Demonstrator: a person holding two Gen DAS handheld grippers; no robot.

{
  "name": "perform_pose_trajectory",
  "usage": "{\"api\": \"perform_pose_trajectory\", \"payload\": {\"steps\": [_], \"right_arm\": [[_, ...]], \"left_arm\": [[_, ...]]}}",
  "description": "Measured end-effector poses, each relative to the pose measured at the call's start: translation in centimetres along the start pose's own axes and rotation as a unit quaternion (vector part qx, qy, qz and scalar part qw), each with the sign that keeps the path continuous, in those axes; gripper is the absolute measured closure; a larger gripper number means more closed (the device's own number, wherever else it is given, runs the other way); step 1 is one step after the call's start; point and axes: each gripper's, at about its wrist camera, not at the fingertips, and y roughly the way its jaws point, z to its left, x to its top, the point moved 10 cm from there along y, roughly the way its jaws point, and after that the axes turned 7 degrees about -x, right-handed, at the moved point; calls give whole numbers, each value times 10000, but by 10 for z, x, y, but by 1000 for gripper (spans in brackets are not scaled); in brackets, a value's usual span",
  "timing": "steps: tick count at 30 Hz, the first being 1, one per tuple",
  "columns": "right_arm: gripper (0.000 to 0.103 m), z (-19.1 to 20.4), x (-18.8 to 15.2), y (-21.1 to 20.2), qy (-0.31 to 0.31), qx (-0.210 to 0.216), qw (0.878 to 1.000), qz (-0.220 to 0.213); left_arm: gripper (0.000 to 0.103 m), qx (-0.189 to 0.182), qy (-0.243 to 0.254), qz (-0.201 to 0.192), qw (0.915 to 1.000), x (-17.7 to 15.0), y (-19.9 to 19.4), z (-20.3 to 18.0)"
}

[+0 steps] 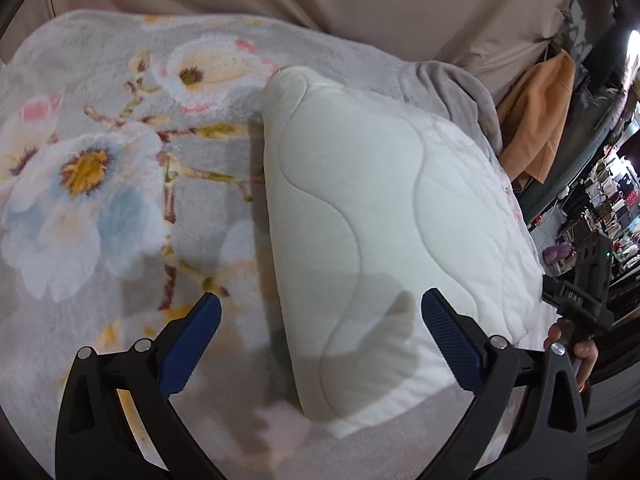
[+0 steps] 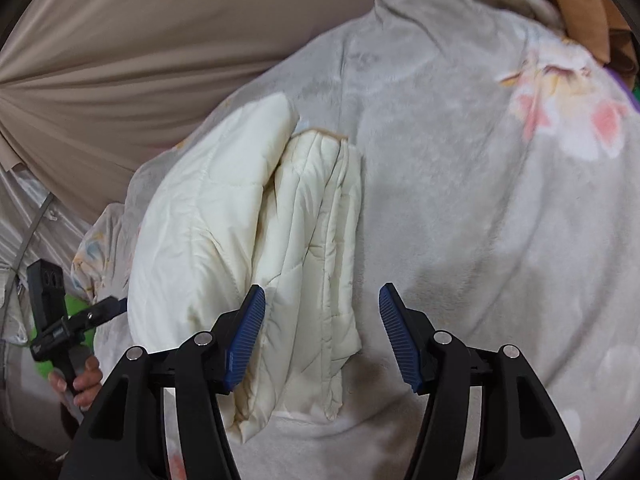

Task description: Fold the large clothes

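Blue-padded fingers of the left hand-held gripper are standing wide apart at the bottom of the left wrist view, gripping nothing; the near end of a folded white quilted comforter is lying in the gap beyond them. Its fold is showing wavy stitched lines, and the bundle is resting on a grey floral fleece blanket that is covering the bed, with large pale blossoms printed to the left of the bundle. At the right edge of that view, the person's right hand is holding the handle of the other tool. In the right wrist view, the right hand-held gripper is likewise standing fully spread and holding nothing, its left finger overlapping the edge of the comforter in the picture; whether it is touching the fabric cannot be told. From this side the comforter is showing several stacked layers, the open edges facing the grey blanket. The left hand is appearing at the lower left, gripping its tool beside the bundle. Beige draped cloth is hanging behind the bed, and an orange garment is hanging at the far right. No containers are showing among these things.
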Motion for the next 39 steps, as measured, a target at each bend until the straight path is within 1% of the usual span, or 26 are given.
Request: {"api": "perform_pose_trajectory", "payload": {"steps": [2, 7, 9, 11, 15, 17, 19, 20, 21, 22, 23, 24, 25, 26, 27, 29, 30, 33, 35, 37, 39], "right_arm": [[44, 5, -3, 10, -8, 139, 9998, 165], [42, 16, -2, 33, 49, 596, 9967, 548], [38, 19, -1, 44, 45, 694, 9953, 676], [36, 20, 2, 52, 36, 770, 9941, 759], [32, 24, 7, 70, 193, 1108, 9891, 951], [31, 27, 10, 77, 198, 1206, 9877, 980], [36, 29, 12, 77, 120, 1212, 9881, 942], [52, 33, 13, 76, 56, 1256, 9881, 884], [66, 38, 15, 72, -6, 1256, 9889, 796], [71, 43, 17, 65, -134, 1125, 9914, 650], [79, 48, 19, 60, -208, 1050, 9928, 529], [82, 53, 22, 53, -261, 992, 9940, 385], [83, 60, 25, 44, -304, 965, 9946, 242], [84, 66, 28, 35, -354, 957, 9947, 107], [85, 75, 32, 23, -433, 932, 9947, -79], [85, 92, 40, 2, -582, 914, 9933, -391], [85, 104, 45, -14, -677, 914, 9915, -625], [85, 137, 61, -58, -989, 908, 9828, -1270], [85, 164, 73, -93, -1326, 891, 9703, -1818], [85, 196, 83, -125, -1557, 1027, 9553, -2294], [85, 225, 93, -151, -1795, 1149, 9382, -2725]], "left_arm": [[5, -183, -66, 206, 9996, 1, 16, 1], [5, -755, -99, 494, 9959, 7, 45, -16], [5, -676, -66, 508, 9964, 12, 52, -18], [5, -641, -36, 524, 9966, 16, 58, -19], [5, -615, 35, 498, 9969, 23, 67, -20], [5, -604, 102, 468, 9970, 27, 71, -23], [5, -575, 230, 409, 9972, 30, 71, -28], [5, -556, 310, 361, 9973, 31, 68, -30], [5, -529, 418, 303, 9973, 32, 65, -34], [12, -446, 606, 218, 9969, 33, 60, -41], [21, -384, 749, 143, 9964, 35, 54, -44], [26, -324, 933, 28, 9951, 37, 45, -52], [33, -302, 1069, -67, 9938, 40, 37, -57], [37, -318, 1236, -204, 9916, 44, 25, -66], [38, -336, 1362, -343, 9895, 48, 13, -74], [39, -346, 1596, -646, 9845, 59, -14, -87], [39, -364, 1715, -832, 9810, 64, -30, -94], [39, -360, 2138, -1448, 9654, 79, -85, -115], [39, -294, 2434, -1910, 9505, 89, -124, -128], [39, -244, 2696, -2383, 9327, 98, -164, -137], [39, -157, 2992, -2929, 9080, 108, -208, -145]]}}
